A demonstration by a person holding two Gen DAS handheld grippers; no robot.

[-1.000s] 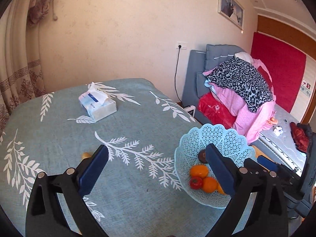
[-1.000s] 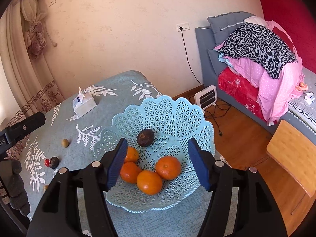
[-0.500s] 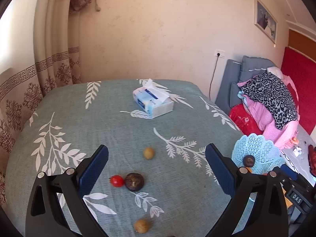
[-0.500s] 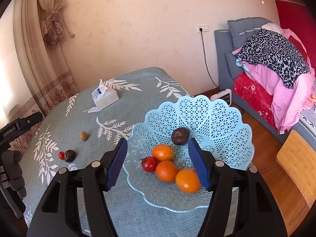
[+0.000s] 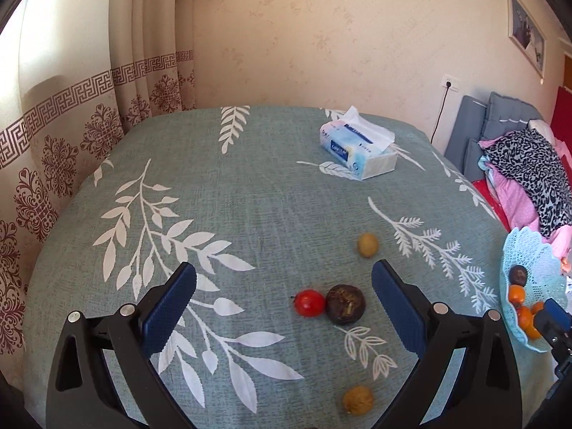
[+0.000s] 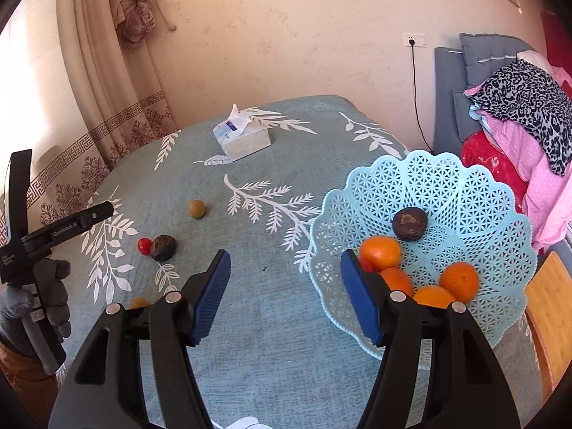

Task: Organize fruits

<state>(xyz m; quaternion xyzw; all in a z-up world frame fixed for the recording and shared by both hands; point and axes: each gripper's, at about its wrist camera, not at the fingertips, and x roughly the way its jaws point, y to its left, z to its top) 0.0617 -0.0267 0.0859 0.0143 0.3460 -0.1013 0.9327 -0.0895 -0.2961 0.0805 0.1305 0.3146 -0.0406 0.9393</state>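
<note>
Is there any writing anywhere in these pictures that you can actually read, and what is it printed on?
"GenRobot.AI": white lettering on the black arm of the left gripper, seen in the right wrist view.
Tissue box: blue label with print, too small to read.
Left gripper's handle: small white print, too blurred to read.
Framed picture on the wall: no legible text.

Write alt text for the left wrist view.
Open left gripper hovers over a leaf-print tablecloth, jaws framing a tomato touching a dark fruit. Two tan fruits and a tissue box lie nearby; basket at right.
</note>
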